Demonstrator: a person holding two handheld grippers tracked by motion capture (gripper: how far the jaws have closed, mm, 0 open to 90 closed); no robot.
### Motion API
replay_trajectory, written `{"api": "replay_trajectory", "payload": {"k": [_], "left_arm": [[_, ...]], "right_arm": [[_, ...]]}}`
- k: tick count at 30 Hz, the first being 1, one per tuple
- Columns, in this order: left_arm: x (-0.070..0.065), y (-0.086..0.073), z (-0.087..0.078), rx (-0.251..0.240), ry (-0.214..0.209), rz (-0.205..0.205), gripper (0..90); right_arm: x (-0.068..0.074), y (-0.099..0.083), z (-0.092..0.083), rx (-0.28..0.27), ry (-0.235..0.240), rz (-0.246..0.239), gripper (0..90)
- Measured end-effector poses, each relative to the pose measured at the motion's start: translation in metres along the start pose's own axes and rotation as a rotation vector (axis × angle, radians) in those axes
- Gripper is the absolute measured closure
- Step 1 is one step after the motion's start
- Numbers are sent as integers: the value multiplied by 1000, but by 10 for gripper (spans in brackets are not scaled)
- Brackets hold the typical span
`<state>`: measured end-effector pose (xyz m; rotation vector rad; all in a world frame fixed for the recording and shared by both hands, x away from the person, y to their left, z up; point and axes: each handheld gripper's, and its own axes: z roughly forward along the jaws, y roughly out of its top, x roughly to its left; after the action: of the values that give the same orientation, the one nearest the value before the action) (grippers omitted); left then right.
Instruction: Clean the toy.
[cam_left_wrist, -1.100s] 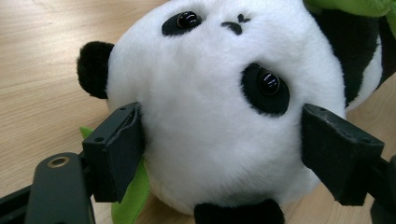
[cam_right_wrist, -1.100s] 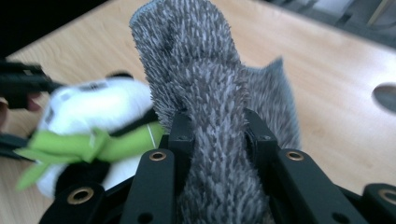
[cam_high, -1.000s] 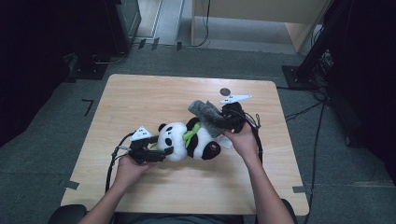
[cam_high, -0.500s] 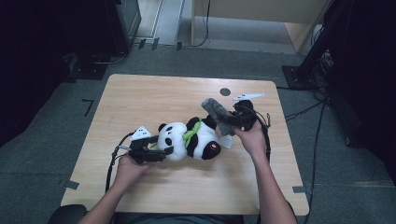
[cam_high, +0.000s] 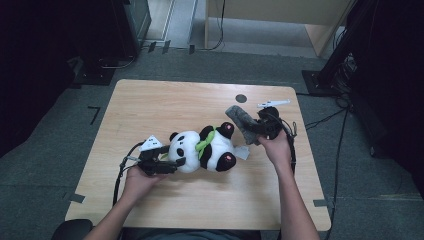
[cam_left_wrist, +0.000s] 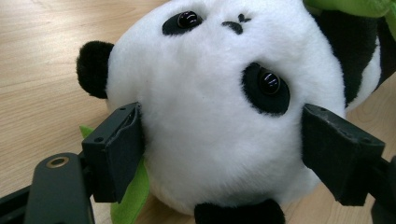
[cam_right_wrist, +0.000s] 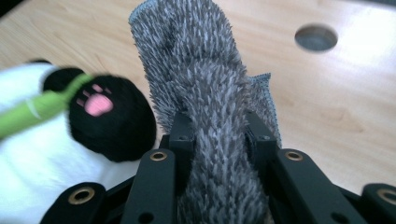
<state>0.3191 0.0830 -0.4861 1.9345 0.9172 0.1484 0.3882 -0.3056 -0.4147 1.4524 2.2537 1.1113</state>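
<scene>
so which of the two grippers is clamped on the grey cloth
The right gripper: its jaws pinch the fuzzy grey cloth. The left gripper instead grips the panda's head.

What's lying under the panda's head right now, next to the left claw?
In the left gripper view, a green strip pokes out from beneath the panda's head, beside the left claw clamping it, over bare table. How far the strip runs underneath is covered by the head.

The right claw, clamped on the grey fuzzy cloth, has drawn away from the plush panda toward the table's right side. A second ago the cloth lay against the panda's upper paw; now it stands just beside that paw, clear of the body
</scene>
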Motion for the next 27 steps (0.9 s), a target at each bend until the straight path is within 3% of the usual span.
{"api": "replay_trajectory", "payload": {"k": [3, 6, 8, 10, 14, 22, 27], "left_arm": [[0, 0, 0, -1, -1, -2, 182], [0, 0, 0, -3, 1, -2, 182], [0, 0, 0, -4, 2, -4, 182], [-1, -1, 0, -9, 4, -5, 183], [-3, -3, -1, -31, 15, -1, 203], [-5, -6, 1, -70, 24, -6, 224], [-7, -7, 0, -79, 36, 4, 254]], "right_arm": [[6, 5, -12, -55, 22, -12, 706], [17, 11, -21, -123, 76, -29, 708], [27, 16, -22, -119, 103, -47, 707], [40, 20, -22, -127, 113, -97, 708], [68, 31, -16, -145, 182, -177, 710], [128, 57, 10, -69, 274, -307, 710], [165, 64, 37, -10, 320, -395, 711]]}}
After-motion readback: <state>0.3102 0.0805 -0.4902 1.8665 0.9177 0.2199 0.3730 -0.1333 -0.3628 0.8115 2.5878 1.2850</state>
